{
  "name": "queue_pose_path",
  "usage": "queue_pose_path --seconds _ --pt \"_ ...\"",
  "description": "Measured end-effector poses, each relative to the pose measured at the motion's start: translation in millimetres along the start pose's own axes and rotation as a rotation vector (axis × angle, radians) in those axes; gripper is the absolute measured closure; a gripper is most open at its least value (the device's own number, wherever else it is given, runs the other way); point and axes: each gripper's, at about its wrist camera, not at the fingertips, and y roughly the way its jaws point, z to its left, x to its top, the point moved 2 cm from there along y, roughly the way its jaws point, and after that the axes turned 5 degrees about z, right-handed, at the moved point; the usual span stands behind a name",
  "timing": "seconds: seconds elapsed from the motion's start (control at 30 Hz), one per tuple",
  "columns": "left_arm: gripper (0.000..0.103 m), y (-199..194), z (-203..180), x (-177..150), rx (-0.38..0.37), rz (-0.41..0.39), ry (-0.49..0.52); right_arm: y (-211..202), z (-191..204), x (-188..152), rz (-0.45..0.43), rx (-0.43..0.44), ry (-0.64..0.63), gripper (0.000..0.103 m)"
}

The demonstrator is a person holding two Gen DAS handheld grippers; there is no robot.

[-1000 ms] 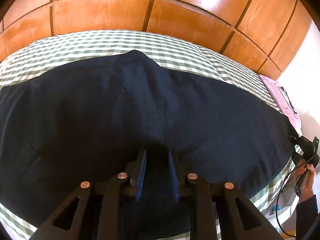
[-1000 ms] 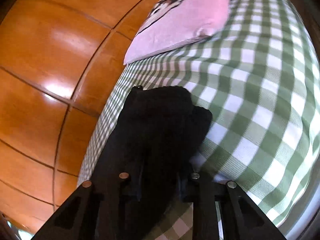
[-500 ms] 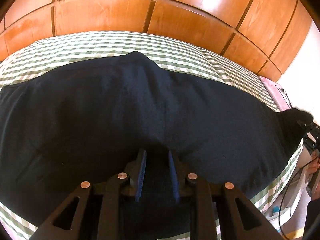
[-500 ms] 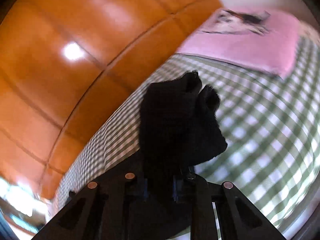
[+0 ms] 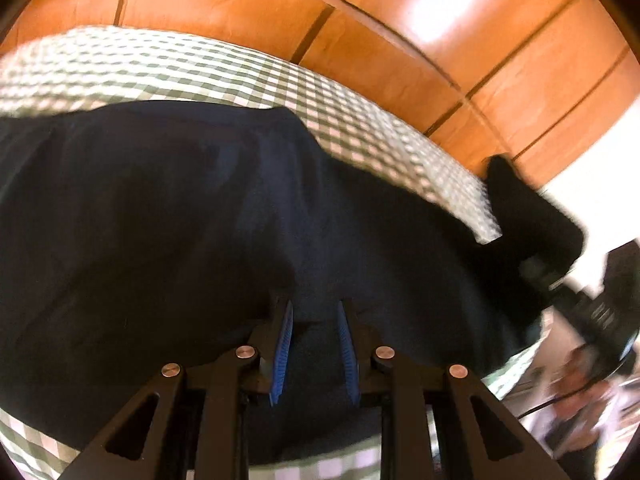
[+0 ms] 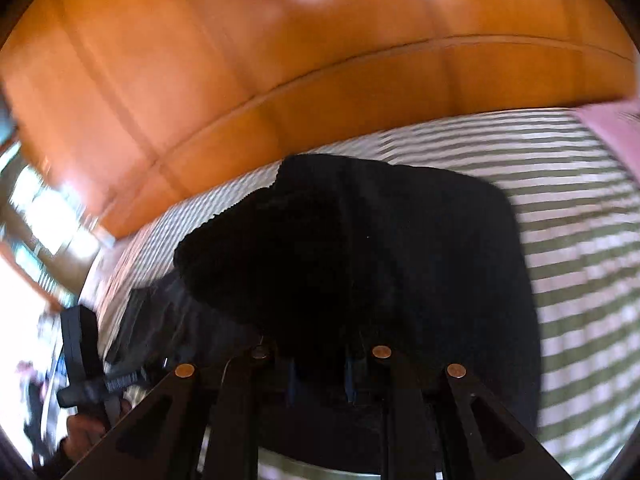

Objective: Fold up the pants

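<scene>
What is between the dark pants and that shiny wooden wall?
A strip of green-checked bedsheet separates the pants from the wooden wall, shown best in the left wrist view.

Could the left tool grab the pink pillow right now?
Probably not. The left tool is busy pinching the dark pants, and the pink pillow lies away at the far end of the checked bed, seen only from the right tool's camera.
</scene>
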Motion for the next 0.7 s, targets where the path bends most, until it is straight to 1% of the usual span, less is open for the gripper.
queue_pose_path --seconds 0.03,0.1,0.17,0.23,0.3,0.33,0.37,0.4,0.43,0.47,0.5,0.57,0.63,0.7 --pt "0.08 -5.5 2.7 1.2 -0.044 -0.003 -0.014 10.5 11.1 -3.1 0.024 0.013 -0.027 0.085" --pt "0.08 -12.7 3.5 3.1 -0.093 -0.013 -0.029 35.0 35.6 -11.5 0.081 0.025 -0.092 0.086" --pt "0.077 -18.3 5.3 6.2 -0.148 -0.018 -0.047 57.1 55.8 -22.2 0.134 0.016 -0.151 0.085" --pt "0.075 -19.1 4.9 9.4 -0.212 -0.016 -0.08 70.3 67.2 -32.0 0.164 -0.002 -0.189 0.081" --pt "0.06 -16.4 6.7 12.9 -0.265 -0.006 -0.116 77.6 71.1 -37.8 0.174 -0.036 -0.233 0.079" --pt "0.042 -11.6 6.3 16.7 -0.302 0.009 -0.145 76.8 74.2 -41.1 0.165 -0.041 -0.268 0.072" --pt "0.034 -8.7 7.2 19.0 -0.33 0.022 -0.171 74.0 75.0 -46.2 0.165 -0.025 -0.282 0.067" --pt "0.035 -5.0 7.5 21.9 -0.356 0.034 -0.197 72.4 75.6 -46.7 0.172 0.007 -0.287 0.052" --pt "0.035 -0.2 7.0 25.7 -0.384 0.053 -0.217 67.4 74.4 -48.7 0.181 0.066 -0.276 0.041" --pt "0.035 3.2 6.4 28.2 -0.398 0.064 -0.229 63.0 75.6 -51.9 0.179 0.095 -0.272 0.039" --pt "0.035 6.8 5.3 31.9 -0.404 0.071 -0.24 57.7 72.5 -54.1 0.171 0.117 -0.27 0.038" --pt "0.034 12.0 1.4 36.4 -0.396 0.086 -0.24 39.2 67.4 -55.2 0.157 0.142 -0.262 0.038" --pt "0.034 18.4 0.4 37.1 -0.372 0.113 -0.232 21.5 58.1 -57.6 0.14 0.174 -0.236 0.038" --pt "0.035 27.5 -4.4 40.6 -0.32 0.121 -0.213 0.3 41.7 -57.1 0.109 0.16 -0.191 0.038"
